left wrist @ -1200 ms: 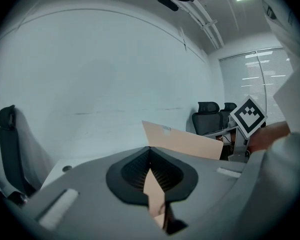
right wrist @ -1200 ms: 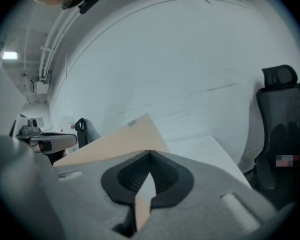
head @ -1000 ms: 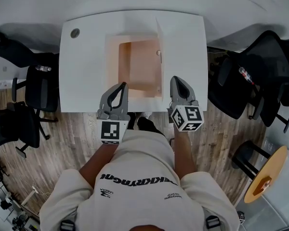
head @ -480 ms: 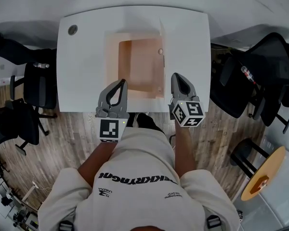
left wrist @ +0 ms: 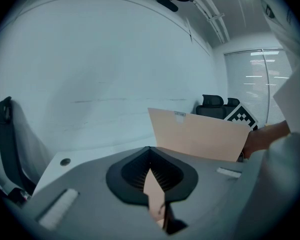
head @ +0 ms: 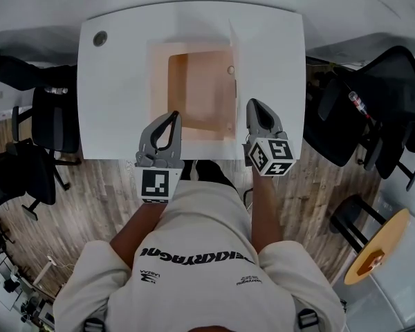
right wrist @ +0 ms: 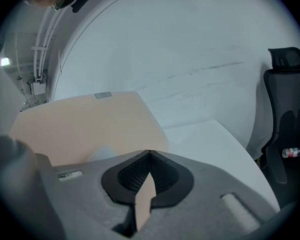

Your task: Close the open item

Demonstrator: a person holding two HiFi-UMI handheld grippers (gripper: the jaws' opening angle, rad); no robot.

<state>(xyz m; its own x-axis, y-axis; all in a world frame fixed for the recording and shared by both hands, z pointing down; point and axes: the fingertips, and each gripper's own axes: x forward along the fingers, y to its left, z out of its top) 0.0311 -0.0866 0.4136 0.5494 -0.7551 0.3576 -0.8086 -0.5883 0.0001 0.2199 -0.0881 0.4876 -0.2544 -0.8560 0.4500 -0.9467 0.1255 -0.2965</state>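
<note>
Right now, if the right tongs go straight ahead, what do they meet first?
Probably the raised lid of the tan box: in the right gripper view its edge crosses the centre line. The right gripper may only graze it; otherwise it meets only bare table.

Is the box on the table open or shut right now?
Open. Its lid stands upright along the right edge of the box, and the peach inside shows from above.

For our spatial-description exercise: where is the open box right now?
Head view: the open box sits centred on the white table, just ahead of the left hand-held gripper and right hand-held gripper.
</note>
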